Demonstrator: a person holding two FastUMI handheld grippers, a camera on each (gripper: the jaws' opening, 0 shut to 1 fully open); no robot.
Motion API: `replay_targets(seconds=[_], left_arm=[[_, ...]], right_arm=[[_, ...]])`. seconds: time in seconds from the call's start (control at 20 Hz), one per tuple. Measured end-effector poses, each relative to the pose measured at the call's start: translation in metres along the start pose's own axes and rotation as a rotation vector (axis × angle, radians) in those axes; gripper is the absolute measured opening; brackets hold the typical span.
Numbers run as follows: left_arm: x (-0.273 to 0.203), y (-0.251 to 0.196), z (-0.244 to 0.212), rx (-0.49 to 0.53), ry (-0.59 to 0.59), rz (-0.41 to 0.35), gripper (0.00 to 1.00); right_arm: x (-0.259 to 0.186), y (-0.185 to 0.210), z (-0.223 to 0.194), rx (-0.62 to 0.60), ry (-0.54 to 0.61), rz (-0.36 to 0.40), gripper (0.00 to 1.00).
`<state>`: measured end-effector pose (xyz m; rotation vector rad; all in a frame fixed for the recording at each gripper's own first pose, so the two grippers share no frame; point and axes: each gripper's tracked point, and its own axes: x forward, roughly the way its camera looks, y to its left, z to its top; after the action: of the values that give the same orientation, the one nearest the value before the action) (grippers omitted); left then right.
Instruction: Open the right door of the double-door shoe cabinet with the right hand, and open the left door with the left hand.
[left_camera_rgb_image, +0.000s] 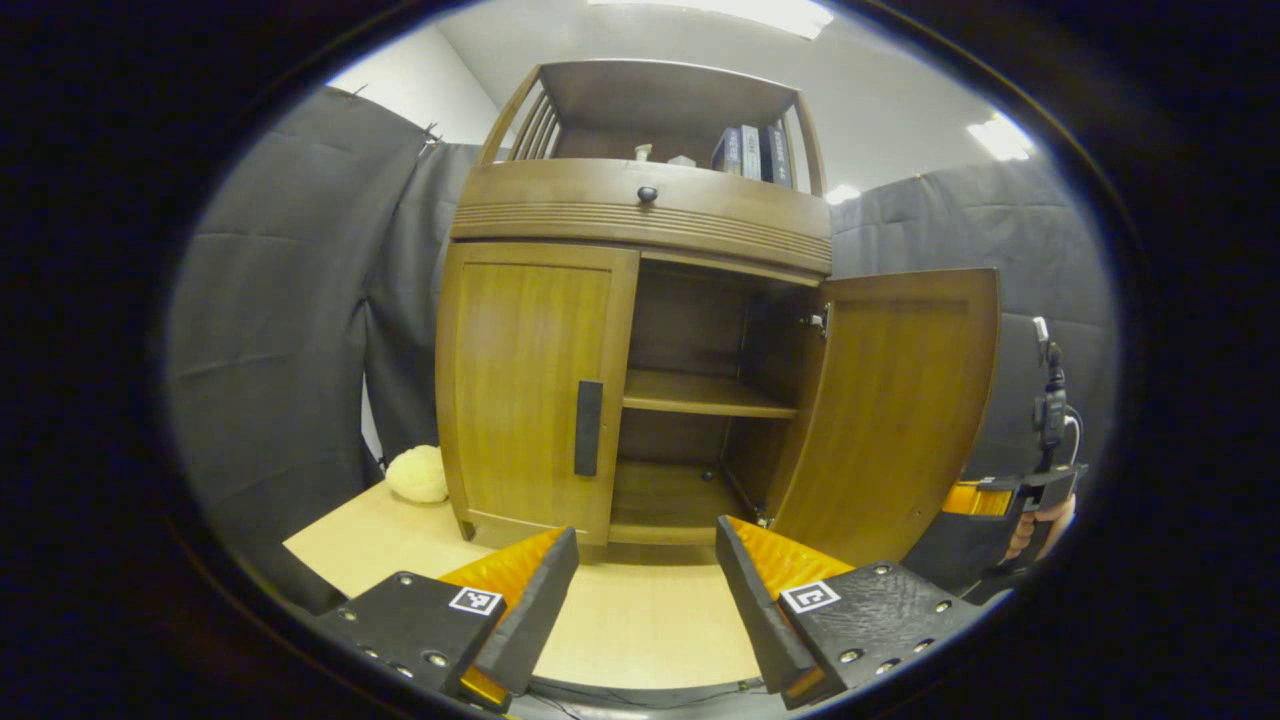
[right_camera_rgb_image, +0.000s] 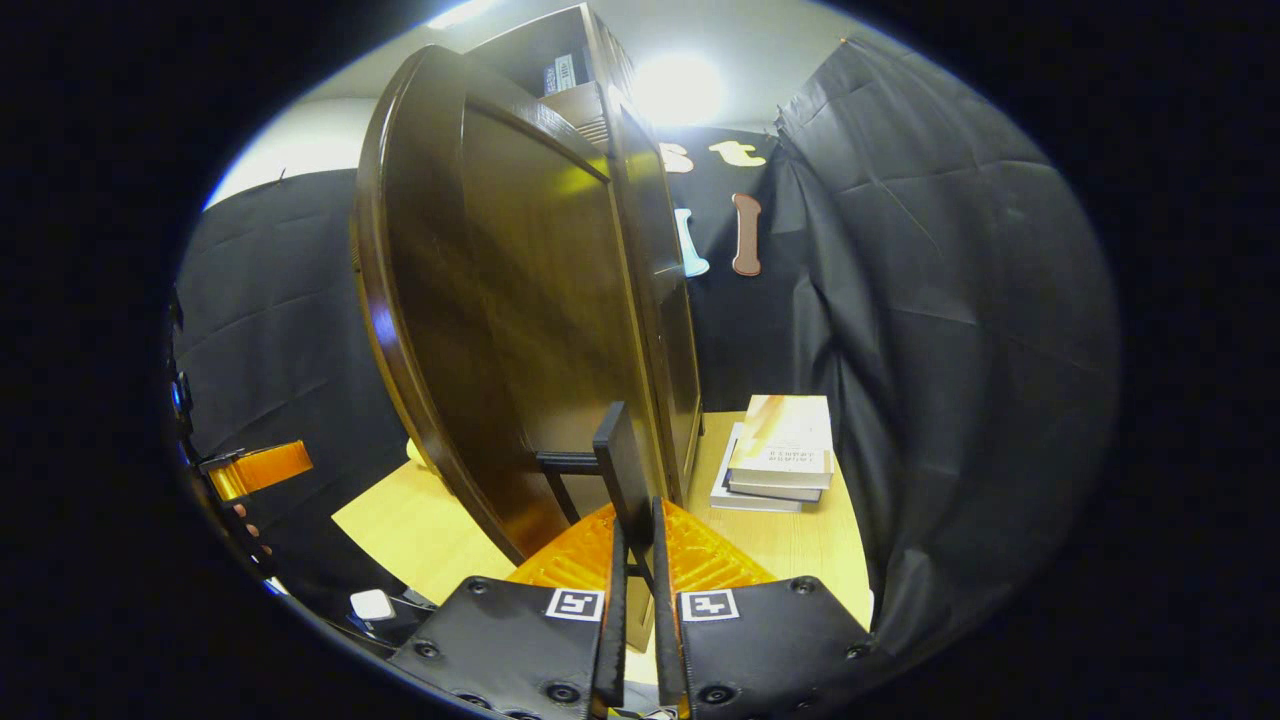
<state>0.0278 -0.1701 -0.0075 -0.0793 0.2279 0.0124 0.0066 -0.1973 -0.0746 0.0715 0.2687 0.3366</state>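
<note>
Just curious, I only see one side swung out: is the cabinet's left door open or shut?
Shut. The left door lies flush in the cabinet frame, while the right door stands swung out.

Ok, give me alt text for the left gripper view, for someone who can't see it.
A wooden shoe cabinet stands on a light table, its right door swung open on bare shelves and its left door shut, with a dark handle. The left gripper is open in front of it, fingers apart and touching nothing. Books stand on the top shelf.
</note>
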Motion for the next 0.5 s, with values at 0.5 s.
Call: replay_targets(seconds=[0.5], left_arm=[[0.044, 0.057, -0.002, -0.011, 0.033, -0.102, 0.86]], right_arm=[[-0.042, 0.01, -0.012, 0.087, -0.007, -0.171, 0.0]])
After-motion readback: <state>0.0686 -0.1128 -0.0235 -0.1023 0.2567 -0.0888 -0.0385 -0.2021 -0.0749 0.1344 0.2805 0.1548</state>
